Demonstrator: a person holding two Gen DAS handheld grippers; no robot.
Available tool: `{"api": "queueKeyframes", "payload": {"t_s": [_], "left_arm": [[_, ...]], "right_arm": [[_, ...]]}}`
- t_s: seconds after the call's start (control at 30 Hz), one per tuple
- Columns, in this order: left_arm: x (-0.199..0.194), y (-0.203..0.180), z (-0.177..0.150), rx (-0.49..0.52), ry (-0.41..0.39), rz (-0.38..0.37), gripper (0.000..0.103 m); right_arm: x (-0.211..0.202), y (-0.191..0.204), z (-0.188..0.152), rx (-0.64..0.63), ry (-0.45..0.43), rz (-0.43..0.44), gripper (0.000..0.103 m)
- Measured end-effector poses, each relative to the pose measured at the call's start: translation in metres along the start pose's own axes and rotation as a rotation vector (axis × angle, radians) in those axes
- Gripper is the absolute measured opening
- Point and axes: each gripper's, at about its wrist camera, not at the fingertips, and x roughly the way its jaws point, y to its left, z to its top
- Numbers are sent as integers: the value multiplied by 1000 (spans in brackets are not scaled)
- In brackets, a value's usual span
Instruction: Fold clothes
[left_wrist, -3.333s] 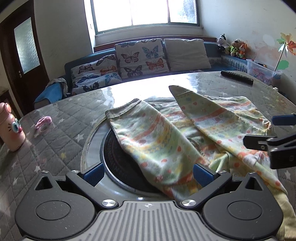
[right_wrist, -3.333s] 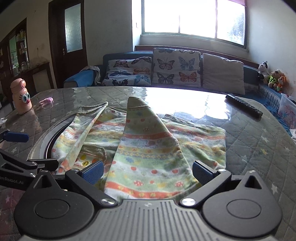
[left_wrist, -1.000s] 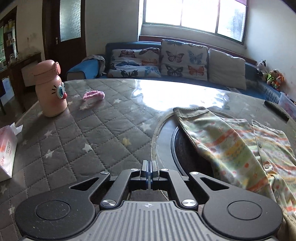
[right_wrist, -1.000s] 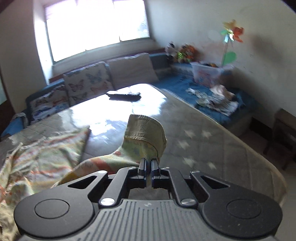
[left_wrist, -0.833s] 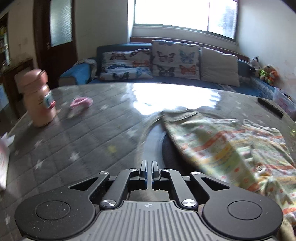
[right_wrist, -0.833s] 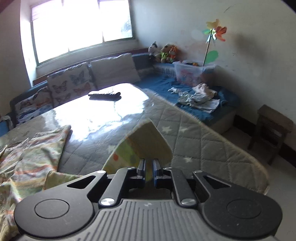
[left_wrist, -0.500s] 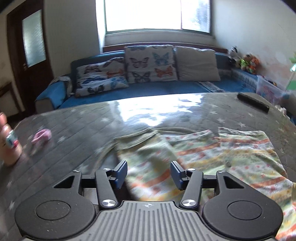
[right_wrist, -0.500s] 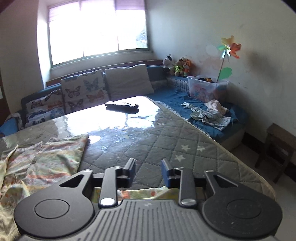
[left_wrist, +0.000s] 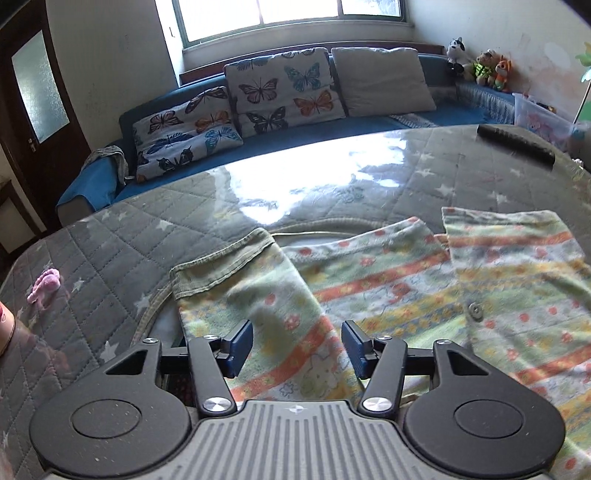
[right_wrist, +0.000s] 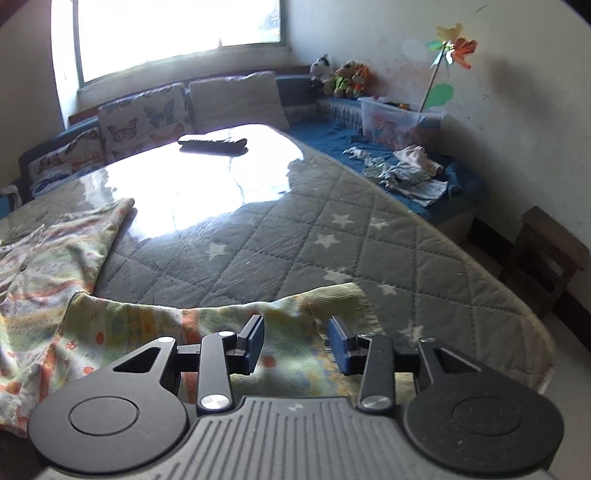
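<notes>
A child's garment (left_wrist: 424, 288) with green, yellow and orange stripes lies spread flat on the grey quilted table (left_wrist: 155, 221). One sleeve with a ribbed cuff (left_wrist: 221, 258) reaches left. My left gripper (left_wrist: 297, 347) is open and empty just above that sleeve. In the right wrist view the other sleeve (right_wrist: 229, 325) lies stretched to the right, its cuff (right_wrist: 340, 299) flat on the table (right_wrist: 332, 221). My right gripper (right_wrist: 295, 345) is open and empty above this sleeve near the cuff.
A black remote lies at the table's far side (left_wrist: 517, 142) (right_wrist: 212, 144). A small pink toy (left_wrist: 44, 284) lies at the left. A blue sofa with butterfly cushions (left_wrist: 280, 92) runs behind the table. The table's right edge (right_wrist: 517, 306) drops to the floor beside a dark stool (right_wrist: 546, 254).
Both grippers were shut a second ago, the right one holding the sleeve cuff up. Both have opened; the right sleeve now lies flat on the table, and the left view has swung over the left sleeve.
</notes>
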Motion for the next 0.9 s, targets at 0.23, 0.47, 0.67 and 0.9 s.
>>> {"api": "queueKeyframes", "payload": {"t_s": [0.23,0.47,0.67,0.9], "left_arm": [[-4,15,0,-21,-12,1,56],[7,4,15,1,-14,-5,57],[23,14,13,-17,41,14,15],[-23,60,-10,-132,-24,53,3]], "right_arm": [[31,7,23,-43,-14,-1,40],[42,15,31,-67,-26,10,40],[43,13,32,-65,-29,19,40],[43,14,32,-69,-28,12,40]]}}
